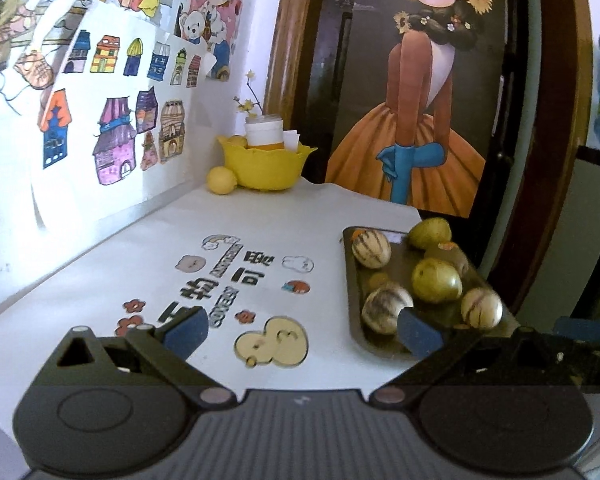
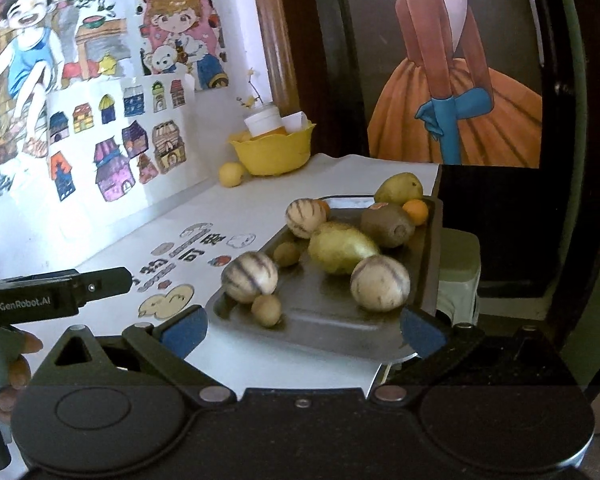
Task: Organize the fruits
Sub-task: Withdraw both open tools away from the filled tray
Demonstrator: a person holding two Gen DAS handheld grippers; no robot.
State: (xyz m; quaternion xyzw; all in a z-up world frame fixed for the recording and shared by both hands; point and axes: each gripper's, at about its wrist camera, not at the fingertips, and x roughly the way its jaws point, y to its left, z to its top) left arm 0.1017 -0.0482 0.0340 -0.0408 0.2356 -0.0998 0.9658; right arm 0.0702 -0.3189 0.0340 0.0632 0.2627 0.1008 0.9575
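Scene: white table [image 2: 260,208] w/ cartoon decals, drawings on wall behind.
Tray: dark tray [image 2: 340,320] sat near-right on table, holding most fruit.
Fruit: three striped melons, e.g. [image 2: 250,282], pears [image 2: 342,248], a kiwi [image 2: 388,224], small orange [image 2: 416,211], all lay loose & mixed on tray.
Bowl: yellow bowl [image 2: 274,152] stood far back, a jar inside; one lemon [image 2: 231,174] just beside it on table.
Left gripper [image 1: 302,332]: released, jaws wide, nothing between.
Right gripper [image 2: 304,332]: spread wide, empty, near tray's near edge.
Progress: judged barely started; no fruit grasped, sorting all left to do.
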